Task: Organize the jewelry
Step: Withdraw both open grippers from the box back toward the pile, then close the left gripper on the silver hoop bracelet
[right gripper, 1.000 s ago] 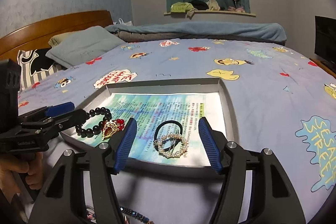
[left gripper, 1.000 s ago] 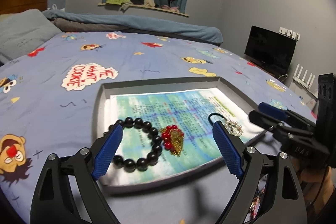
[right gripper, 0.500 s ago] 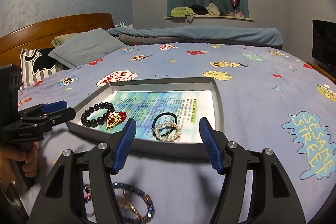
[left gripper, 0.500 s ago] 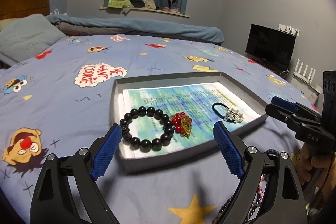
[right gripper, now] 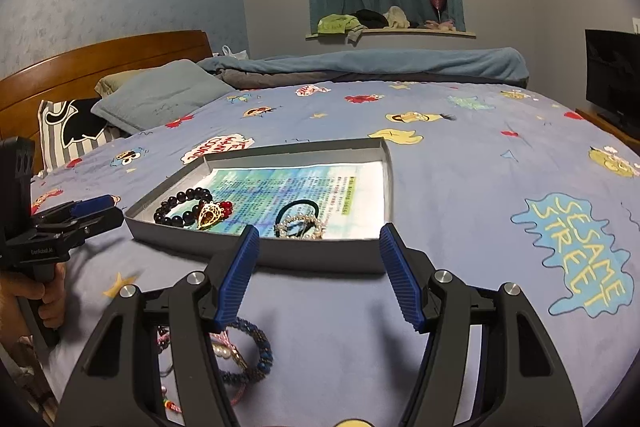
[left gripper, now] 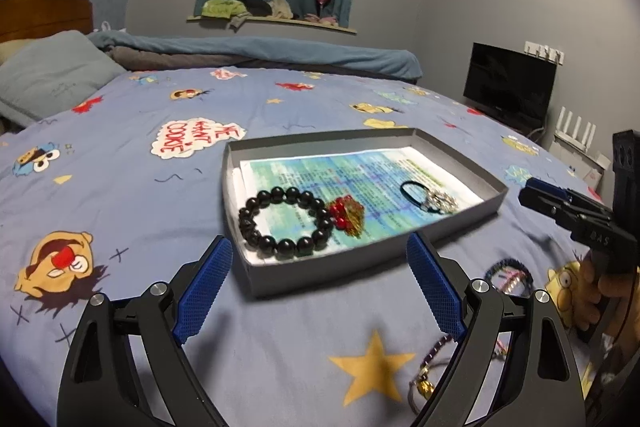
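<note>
Both grippers have pulled back from the grey tray (left gripper: 452, 227) since a second ago; it now sits well ahead of the fingertips in both views. Black bead bracelet (left gripper: 286, 225) lies in the tray's near-left corner, touching a red-and-gold charm (left gripper: 348, 219). Pearl bracelet (right gripper: 298, 227) lies on a black hair tie (right gripper: 298, 207) toward the tray's right side. Loose bracelets (right gripper: 244, 359) lie on the bedsheet (left gripper: 120, 187) near the tray's front wall. Left gripper (left gripper: 320, 291) jaws wide apart, empty. Right gripper (right gripper: 318, 275) jaws partly apart, empty.
</note>
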Demonstrator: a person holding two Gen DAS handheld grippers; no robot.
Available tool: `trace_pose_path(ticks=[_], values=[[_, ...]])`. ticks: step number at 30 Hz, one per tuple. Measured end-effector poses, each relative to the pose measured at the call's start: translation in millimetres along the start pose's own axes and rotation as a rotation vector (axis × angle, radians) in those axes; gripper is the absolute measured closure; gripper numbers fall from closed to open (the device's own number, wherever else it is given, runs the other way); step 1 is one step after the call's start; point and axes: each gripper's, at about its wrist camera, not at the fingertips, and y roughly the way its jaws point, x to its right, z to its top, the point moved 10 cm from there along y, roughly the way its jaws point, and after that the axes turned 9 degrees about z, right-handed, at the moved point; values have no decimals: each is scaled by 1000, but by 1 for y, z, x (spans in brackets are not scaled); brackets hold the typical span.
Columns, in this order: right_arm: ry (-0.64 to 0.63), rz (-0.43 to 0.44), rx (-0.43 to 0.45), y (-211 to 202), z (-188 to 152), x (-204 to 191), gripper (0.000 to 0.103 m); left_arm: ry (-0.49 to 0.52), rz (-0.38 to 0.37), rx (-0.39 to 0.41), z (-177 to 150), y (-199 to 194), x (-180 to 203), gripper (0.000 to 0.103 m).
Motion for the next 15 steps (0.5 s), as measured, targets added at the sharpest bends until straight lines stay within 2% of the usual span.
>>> trace_pose_path(ticks=[6, 15], values=[[-6, 21, -18, -7, -9, -3, 41, 22, -73, -7, -15, -16, 15, 14], [-26, 29, -33, -13, -15, -8, 41, 129, -149, -37, -58, -52, 50, 14]])
